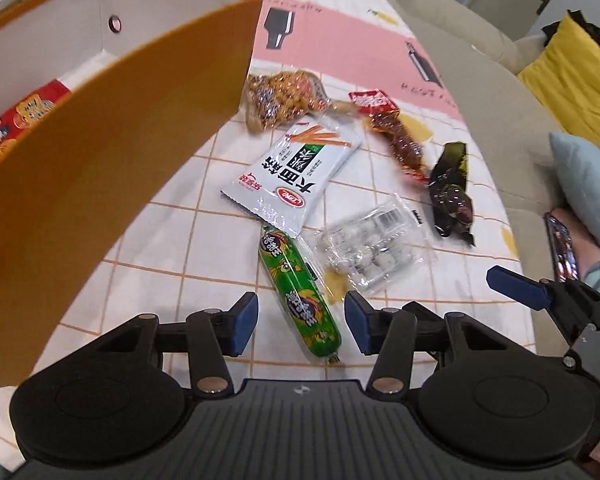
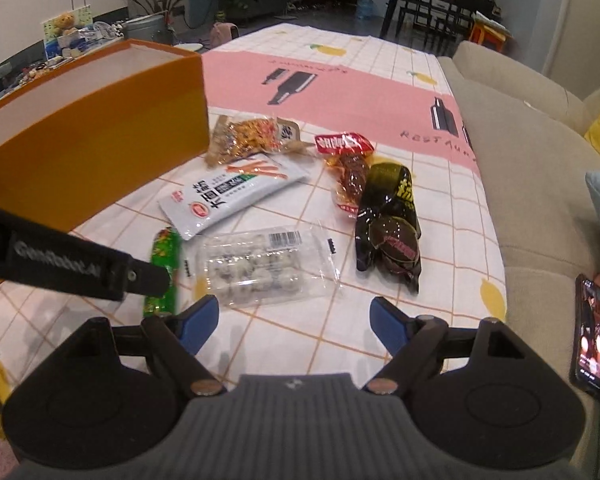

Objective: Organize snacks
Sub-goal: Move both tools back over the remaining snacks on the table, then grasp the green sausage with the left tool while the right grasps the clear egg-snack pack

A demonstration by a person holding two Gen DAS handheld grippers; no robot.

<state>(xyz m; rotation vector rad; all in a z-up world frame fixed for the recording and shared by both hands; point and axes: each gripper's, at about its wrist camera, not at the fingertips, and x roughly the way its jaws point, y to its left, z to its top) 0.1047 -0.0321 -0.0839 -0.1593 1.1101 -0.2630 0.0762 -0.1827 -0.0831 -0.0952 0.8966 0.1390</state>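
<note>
Early stage. One red packet (image 1: 15,120) lies inside the orange box (image 1: 111,152) at 10 o'clock. Six snacks remain on the counter (image 1: 147,240): green sausage (image 1: 300,296), white packet (image 1: 295,172), clear tray (image 1: 368,248), black packet (image 1: 452,196), red-brown packet (image 1: 392,132) and nut bag (image 1: 283,96). The left tool (image 1: 302,322) is spread wide, empty, straddling the sausage. The right tool (image 2: 293,322) is likewise spread and empty, near the clear tray at 12 o'clock. A checked cloth with a pink panel covers the counter. A beige sofa (image 2: 532,168) lies at 3 o'clock.
</note>
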